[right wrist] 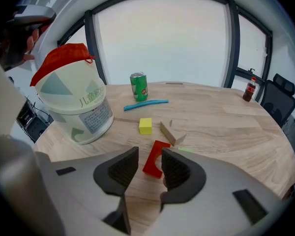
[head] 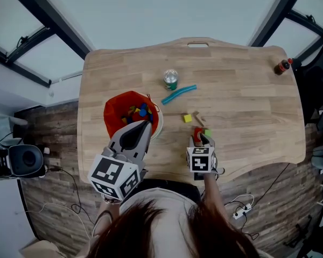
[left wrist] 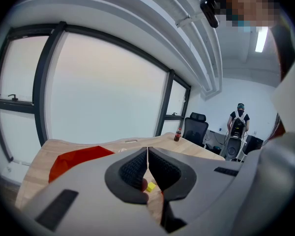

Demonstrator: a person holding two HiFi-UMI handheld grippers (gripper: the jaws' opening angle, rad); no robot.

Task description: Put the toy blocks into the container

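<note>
Clean-up well along but unfinished: coloured blocks [head: 137, 112] already piled inside the container [right wrist: 78, 113]. Left out on the table [head: 247, 101], to the right of the container: yellow cube [right wrist: 145, 126] nearest it, then wooden wedge [right wrist: 171, 132], red arch [right wrist: 156, 157] and, farthest off, green piece [head: 206, 133]. Right gripper [right wrist: 150, 165] low over the red arch with jaws spread, arch between them and not yet pinched. Left gripper [left wrist: 147, 154] poised above the container's rim, jaws pressed together on nothing. By the look of it, four pieces left to move, red arch likely first.
</note>
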